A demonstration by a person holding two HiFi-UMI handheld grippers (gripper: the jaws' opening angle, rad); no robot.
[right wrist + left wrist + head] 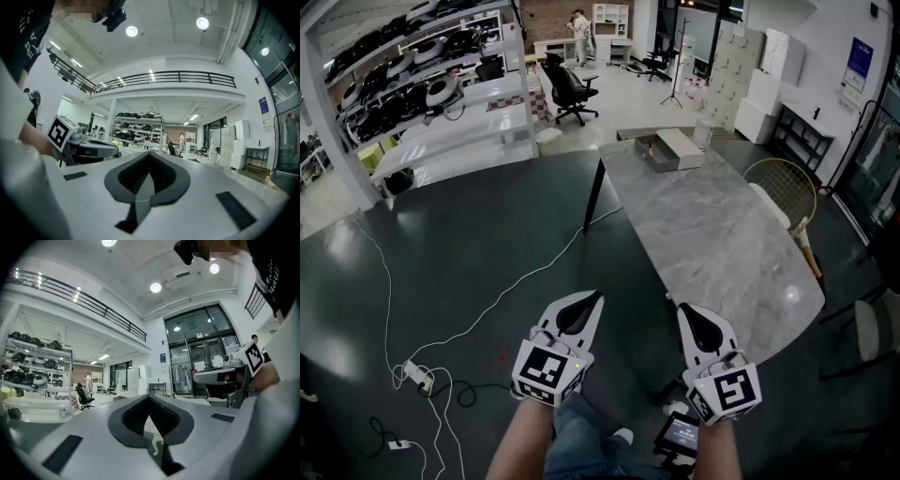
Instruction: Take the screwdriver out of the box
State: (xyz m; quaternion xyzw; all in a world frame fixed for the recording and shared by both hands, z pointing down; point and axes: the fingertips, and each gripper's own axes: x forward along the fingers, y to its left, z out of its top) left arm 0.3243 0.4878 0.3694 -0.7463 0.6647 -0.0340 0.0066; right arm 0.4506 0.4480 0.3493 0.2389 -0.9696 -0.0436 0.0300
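While the right tool (685, 310) hangs shut, a table (712, 225) edge seems close.

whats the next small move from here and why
Probably a step toward the flat beige box at the far end of the grey marble table: the left gripper and right gripper are both shut, empty and well short of it.

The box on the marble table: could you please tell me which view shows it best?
The head view: it looks down on the box, small but unobstructed, at the far end of the marble table. The left and right gripper views look level across the room, and I cannot make the box out in either.
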